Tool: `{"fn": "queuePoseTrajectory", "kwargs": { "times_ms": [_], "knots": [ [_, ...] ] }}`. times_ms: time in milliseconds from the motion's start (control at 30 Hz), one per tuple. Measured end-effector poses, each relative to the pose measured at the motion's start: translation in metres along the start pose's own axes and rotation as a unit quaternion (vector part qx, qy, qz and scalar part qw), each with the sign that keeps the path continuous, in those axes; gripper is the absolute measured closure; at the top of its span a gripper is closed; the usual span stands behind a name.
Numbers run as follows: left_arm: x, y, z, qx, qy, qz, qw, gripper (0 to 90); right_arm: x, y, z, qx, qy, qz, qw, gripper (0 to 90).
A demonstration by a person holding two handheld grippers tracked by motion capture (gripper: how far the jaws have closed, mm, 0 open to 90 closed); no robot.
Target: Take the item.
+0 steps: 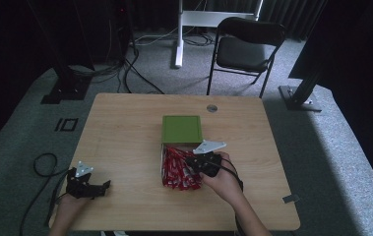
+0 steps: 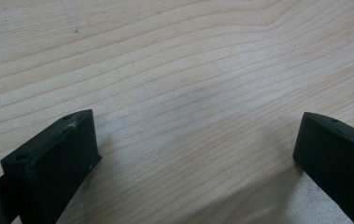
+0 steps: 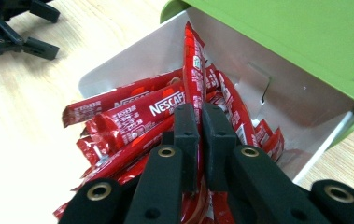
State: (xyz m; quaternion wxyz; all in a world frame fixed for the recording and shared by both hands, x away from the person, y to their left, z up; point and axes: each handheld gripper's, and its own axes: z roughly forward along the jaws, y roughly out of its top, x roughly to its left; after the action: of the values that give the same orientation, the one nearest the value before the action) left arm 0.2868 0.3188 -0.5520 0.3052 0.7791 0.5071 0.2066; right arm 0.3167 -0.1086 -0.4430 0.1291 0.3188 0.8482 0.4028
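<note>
right gripper [image 3: 199,126] fingers pinched on one red coffee stick [image 3: 193,70] | left gripper [image 1: 86,184] wide open, empty, on desk [image 1: 125,128] | risk: thin grip, stick could slip or snag neighbours

Items hidden, cropped or unreadable:

- Left gripper [image 2: 195,154]: in its own view both jaws are cut by the bottom edge, the right-hand one also by the right edge.
- Right gripper [image 3: 201,126]: jaws close together over a red sachet [image 3: 193,70]; the sachet's lower part is hidden behind them, so contact cannot be confirmed.
- Sachet pile [image 1: 176,169]: lettering too small to read in the high view; the lower layers are covered by upper ones.
- White tray [image 3: 282,100]: far end hidden under the green box [image 3: 296,32].
- Person's forearms: cropped by the high view's bottom edge.
</note>
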Motion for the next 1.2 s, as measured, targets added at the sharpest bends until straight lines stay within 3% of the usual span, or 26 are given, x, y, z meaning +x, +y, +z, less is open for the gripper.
{"fn": "queuePoseTrajectory", "kwargs": {
  "times_ms": [233,633,833,1067,1200],
  "knots": [
    [0.0,0.0,0.0,0.0,0.0,0.0,1.0,0.7,0.001,-0.001,-0.011,-0.006,0.012,0.0,0.9999,86.0],
    [0.0,0.0,0.0,0.0,0.0,0.001,1.0,0.7,0.005,0.007,-0.034,-0.042,0.026,-0.004,0.9988,85.9],
    [0.0,0.0,0.0,0.0,0.0,0.0,1.0,0.7,-0.001,0.01,-0.042,-0.07,0.004,0.013,0.9975,86.0],
    [0.0,0.0,0.0,0.0,0.0,0.0,1.0,0.7,-0.015,0.008,-0.05,-0.104,-0.03,0.041,0.9933,85.9],
    [0.0,0.0,0.0,0.0,0.0,0.0,1.0,0.7,-0.024,0.005,-0.051,-0.11,-0.05,0.053,0.9913,85.8]
  ]
}}
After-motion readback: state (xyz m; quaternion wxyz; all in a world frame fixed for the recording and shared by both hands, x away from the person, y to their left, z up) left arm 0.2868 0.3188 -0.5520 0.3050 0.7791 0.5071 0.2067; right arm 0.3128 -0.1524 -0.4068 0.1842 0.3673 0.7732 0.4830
